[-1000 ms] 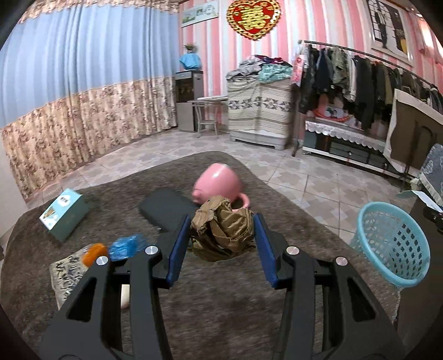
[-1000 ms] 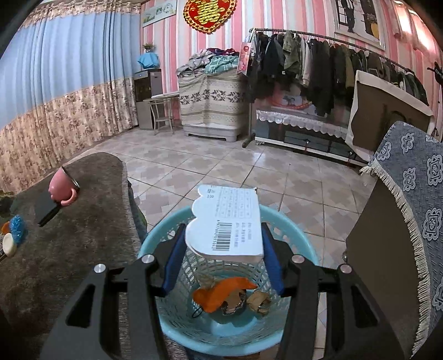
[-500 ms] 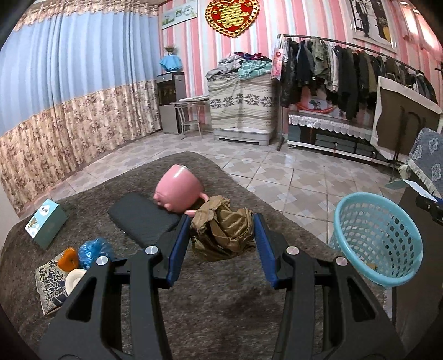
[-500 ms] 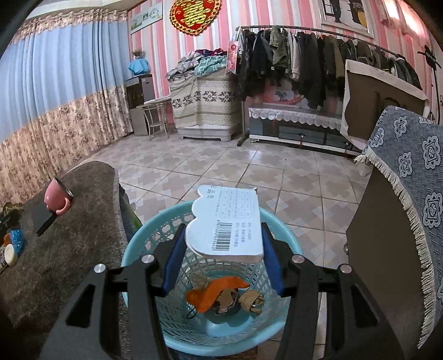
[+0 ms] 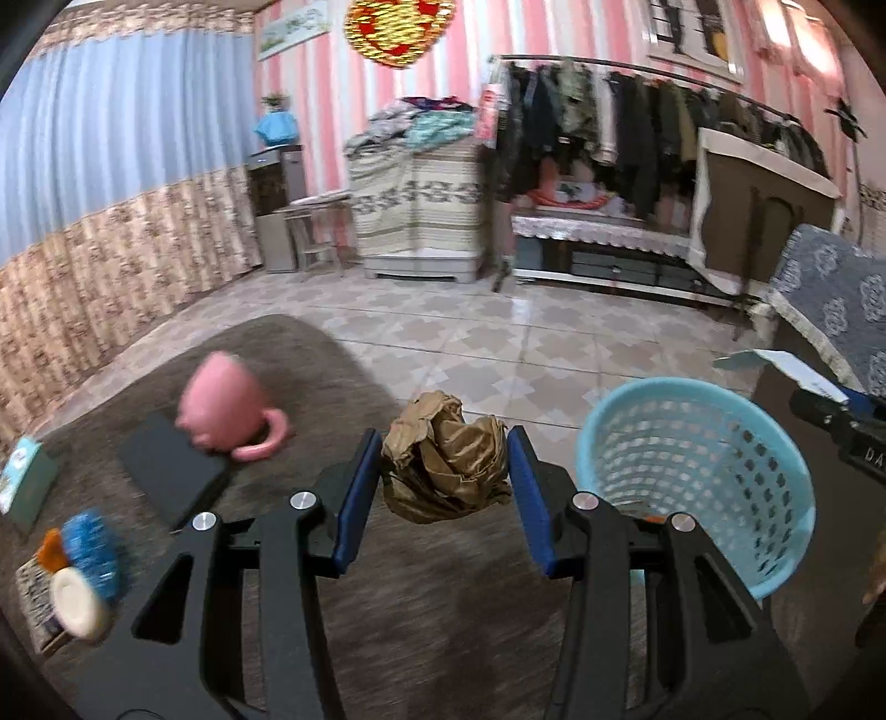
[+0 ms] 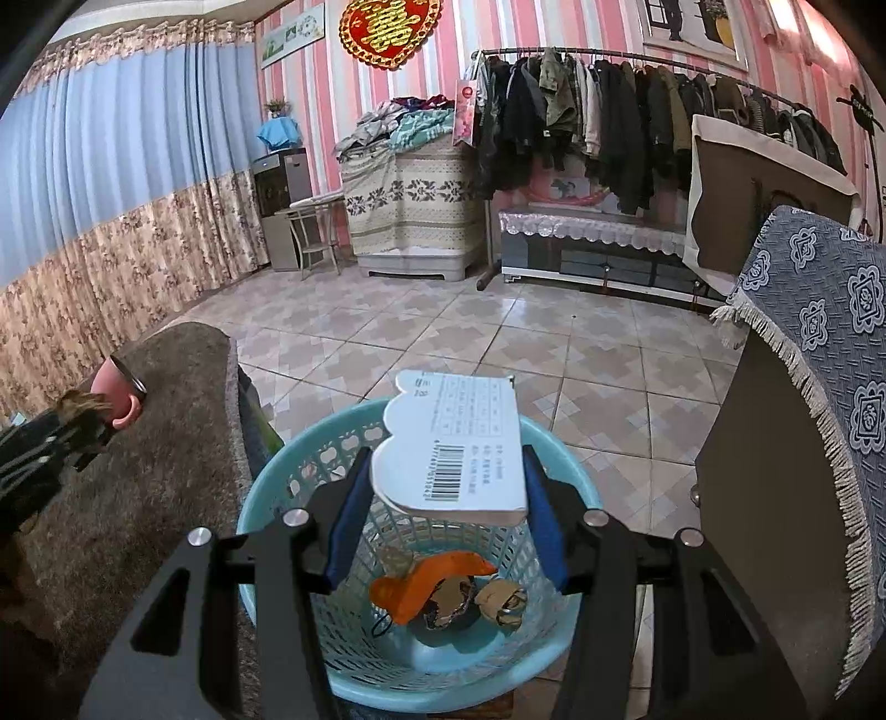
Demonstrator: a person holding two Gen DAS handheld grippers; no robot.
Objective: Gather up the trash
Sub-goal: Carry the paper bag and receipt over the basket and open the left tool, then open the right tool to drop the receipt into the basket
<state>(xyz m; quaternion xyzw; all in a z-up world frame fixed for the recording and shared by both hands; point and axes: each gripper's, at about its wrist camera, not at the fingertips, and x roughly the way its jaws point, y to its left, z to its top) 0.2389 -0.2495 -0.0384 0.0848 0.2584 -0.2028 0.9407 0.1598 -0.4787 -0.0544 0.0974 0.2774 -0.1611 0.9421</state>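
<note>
Your left claw (image 5: pixel 446 471) is clamped on a crumpled brown paper wad (image 5: pixel 447 462), held above the grey rug (image 5: pixel 398 609) beside the blue basket (image 5: pixel 698 476). Your right claw (image 6: pixel 446 515) grips a white barcoded card (image 6: pixel 451 448) over that basket's opening.

I log one white card (image 6: pixel 451 443): barcode, digits and printed table too small to read. Red heart wall plaque (image 6: pixel 390 25): gold double-happiness character (legible). Nothing else readable.
</note>
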